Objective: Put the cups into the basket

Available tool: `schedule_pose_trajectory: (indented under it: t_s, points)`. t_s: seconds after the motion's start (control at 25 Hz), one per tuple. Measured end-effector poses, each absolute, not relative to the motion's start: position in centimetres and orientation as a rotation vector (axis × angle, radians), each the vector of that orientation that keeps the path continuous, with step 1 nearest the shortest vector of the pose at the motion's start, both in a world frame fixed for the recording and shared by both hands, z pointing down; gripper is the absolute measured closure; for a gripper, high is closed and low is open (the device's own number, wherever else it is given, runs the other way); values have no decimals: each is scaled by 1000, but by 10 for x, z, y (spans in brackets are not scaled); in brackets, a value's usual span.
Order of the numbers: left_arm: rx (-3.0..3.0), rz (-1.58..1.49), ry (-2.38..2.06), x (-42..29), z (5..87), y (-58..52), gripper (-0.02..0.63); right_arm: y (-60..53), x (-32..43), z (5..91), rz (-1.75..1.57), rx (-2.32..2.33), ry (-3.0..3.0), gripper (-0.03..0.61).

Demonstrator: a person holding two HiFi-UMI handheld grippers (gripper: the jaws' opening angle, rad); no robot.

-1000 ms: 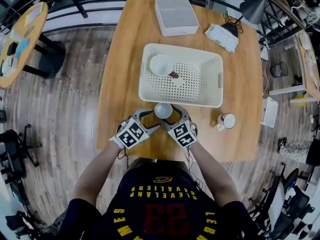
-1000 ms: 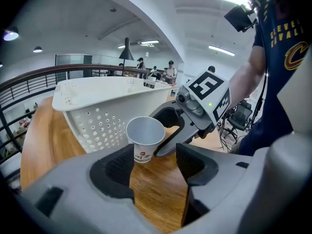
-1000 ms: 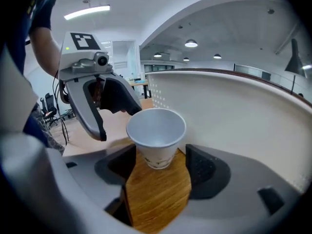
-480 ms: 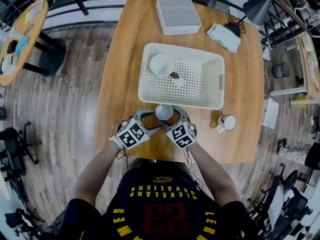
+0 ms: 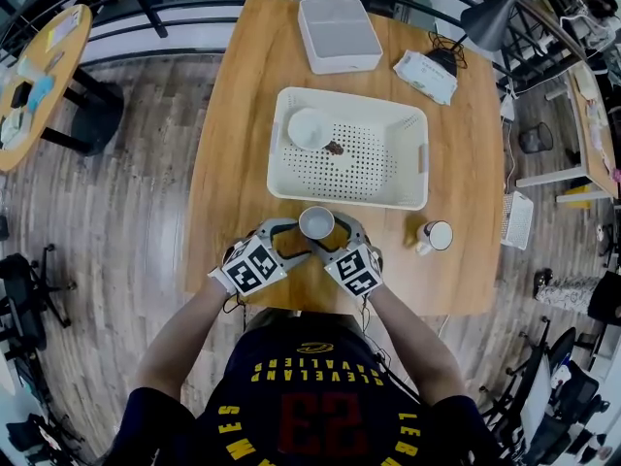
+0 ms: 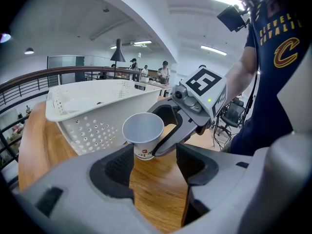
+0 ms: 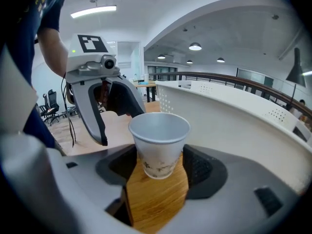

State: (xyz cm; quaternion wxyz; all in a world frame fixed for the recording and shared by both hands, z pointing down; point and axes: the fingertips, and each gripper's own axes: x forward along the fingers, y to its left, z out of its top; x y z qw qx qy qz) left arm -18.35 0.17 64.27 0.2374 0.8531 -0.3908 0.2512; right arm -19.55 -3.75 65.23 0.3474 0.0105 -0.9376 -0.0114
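Paper cup (image 5: 316, 223) at the basket (image 5: 417, 178) wall; not yet lifted

Head view: it stands on the wooden table (image 5: 233, 163) just beside the perforated white plastic basket, as it did a second ago; neither gripper has shifted, so your lift looks still to come; a second cup (image 5: 439, 234) waits apart at the right. Left gripper view: your left gripper (image 6: 155, 155) has ribbed jaws apart and empty; the tapered cup stands just ahead. Right gripper view: your right gripper (image 7: 160, 165) is clasping the cup's smooth sides.
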Motion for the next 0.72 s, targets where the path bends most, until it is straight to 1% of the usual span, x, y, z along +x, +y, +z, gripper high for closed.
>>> schedule_pose_trajectory:
  t_s: [0.36,0.56,0.72]
  points:
    - [2345,653,-1062,-183,633,12,354,-27,-183,631,-9,75,-2478,281]
    - [2349,584,-1110,-190,613,4,355,-35,-175,611,-15,114,-2501,281]
    - [2361,488,-1179,-192,581,-7,356,-42,-169,585,-23,172,-2508,281]
